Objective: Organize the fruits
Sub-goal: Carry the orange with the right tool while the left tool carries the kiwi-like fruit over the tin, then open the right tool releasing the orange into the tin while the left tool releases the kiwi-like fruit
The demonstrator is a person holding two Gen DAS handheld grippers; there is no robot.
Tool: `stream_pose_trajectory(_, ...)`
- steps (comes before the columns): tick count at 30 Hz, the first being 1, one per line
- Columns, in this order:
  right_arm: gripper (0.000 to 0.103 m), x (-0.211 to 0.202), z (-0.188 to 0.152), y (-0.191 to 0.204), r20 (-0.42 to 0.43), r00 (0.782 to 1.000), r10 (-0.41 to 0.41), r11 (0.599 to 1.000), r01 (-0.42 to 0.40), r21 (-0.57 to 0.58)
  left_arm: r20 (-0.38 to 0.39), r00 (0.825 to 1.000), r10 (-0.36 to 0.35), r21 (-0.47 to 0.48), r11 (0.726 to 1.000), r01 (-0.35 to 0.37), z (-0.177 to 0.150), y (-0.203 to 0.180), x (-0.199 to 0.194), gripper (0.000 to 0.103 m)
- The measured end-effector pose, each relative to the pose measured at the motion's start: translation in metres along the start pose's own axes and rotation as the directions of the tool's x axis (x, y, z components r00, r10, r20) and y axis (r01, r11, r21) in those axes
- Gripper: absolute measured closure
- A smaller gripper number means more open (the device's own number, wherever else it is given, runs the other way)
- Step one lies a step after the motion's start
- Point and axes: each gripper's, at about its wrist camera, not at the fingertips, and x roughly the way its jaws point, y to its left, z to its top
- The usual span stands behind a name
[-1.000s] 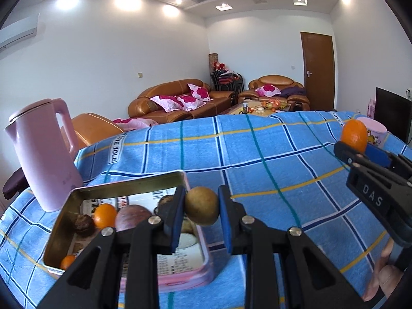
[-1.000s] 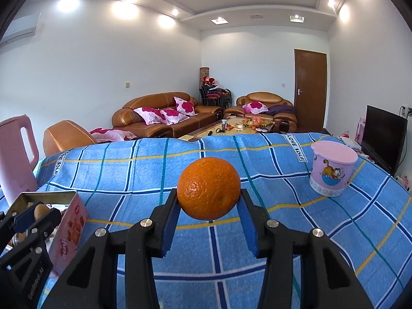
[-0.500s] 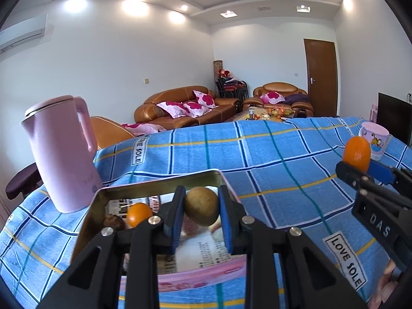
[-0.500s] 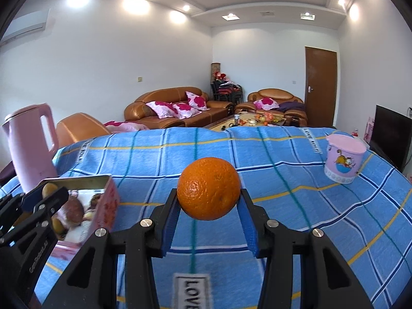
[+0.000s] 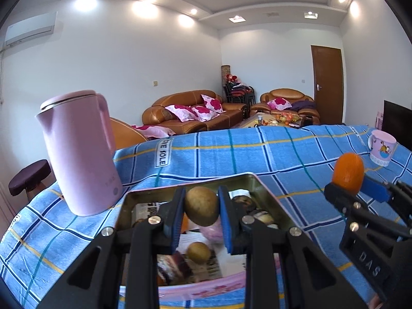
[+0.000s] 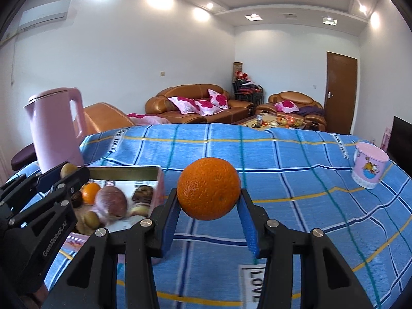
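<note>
My left gripper (image 5: 201,209) is shut on a brownish-green round fruit (image 5: 201,209) and hangs over the open pink tin box (image 5: 267,195). Several fruits lie inside the box, among them a second brownish fruit (image 5: 198,252) and a pinkish one (image 5: 212,230). My right gripper (image 6: 209,206) is shut on a large orange (image 6: 208,188) above the blue cloth, just right of the box (image 6: 157,180). The left gripper (image 6: 67,173) shows at the left of the right wrist view. The right gripper with the orange (image 5: 348,171) shows at the right of the left wrist view.
A tall pink kettle (image 5: 79,152) stands left of the box, close to it. A pink cartoon mug (image 6: 369,164) sits far right on the blue checked tablecloth (image 6: 296,185). Sofas and a coffee table lie beyond the table's far edge.
Both grippers have moved left with their fruits. The left one, earlier at the box's right edge, now hangs over its middle; the right one has come close to the box.
</note>
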Motion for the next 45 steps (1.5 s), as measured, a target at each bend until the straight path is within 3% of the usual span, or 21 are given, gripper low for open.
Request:
stream_pose_trajectory(21, 0.056, 0.022, 0.010, 0.071, -0.012, 0.993, 0.118, 0.992, -0.119, -0.037, -0.040, 0.997, 0.065, -0.073, 0.995, -0.068, -0.002, 0.060, 0.022, 0.076)
stream_pose_trajectory(31, 0.056, 0.040, 0.020, 0.085, 0.013, 0.996, 0.093, 0.993, -0.092, -0.075, -0.084, 0.991, 0.100, -0.067, 0.992, -0.105, -0.001, 0.065, 0.035, 0.076)
stream_pose_trajectory(45, 0.056, 0.062, 0.028, 0.081, -0.024, 0.998, 0.065, 0.996, -0.067, -0.053, -0.140, 0.983, 0.122, -0.032, 0.991, -0.128, 0.001, 0.060, 0.054, 0.076)
